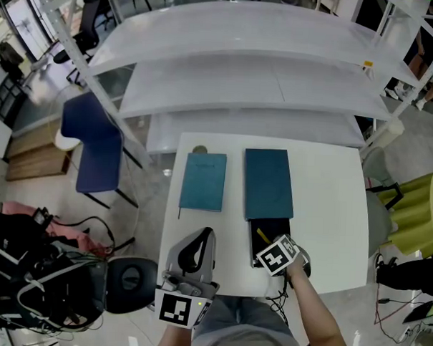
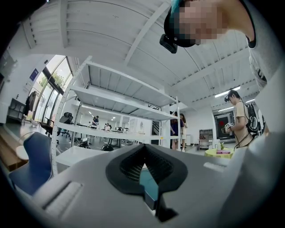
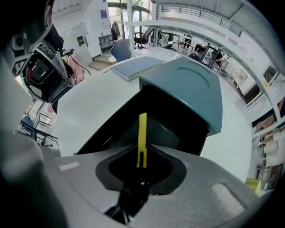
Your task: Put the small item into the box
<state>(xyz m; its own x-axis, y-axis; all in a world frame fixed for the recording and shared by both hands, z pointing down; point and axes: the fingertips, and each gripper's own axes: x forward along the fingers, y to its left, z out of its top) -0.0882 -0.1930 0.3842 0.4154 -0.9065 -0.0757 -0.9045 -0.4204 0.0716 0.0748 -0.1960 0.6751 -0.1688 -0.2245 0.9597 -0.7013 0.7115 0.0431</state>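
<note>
A teal box lies on the white table (image 1: 329,209). Its teal lid (image 1: 268,184) (image 3: 187,84) is slid back, so the black inside (image 1: 277,229) (image 3: 129,113) shows at the near end. My right gripper (image 1: 272,244) (image 3: 141,165) is shut on a thin yellow item (image 1: 262,236) (image 3: 142,136). The item sticks out over the open black part of the box. My left gripper (image 1: 198,239) (image 2: 147,187) is at the table's near left edge, tilted upward, shut and holding nothing.
A flat teal book-like item (image 1: 203,181) (image 3: 136,66) lies left of the box. White shelving (image 1: 257,70) stands behind the table. A blue chair (image 1: 96,149) and a black stool (image 1: 131,280) are on the left, and a yellow-green table (image 1: 419,206) is on the right.
</note>
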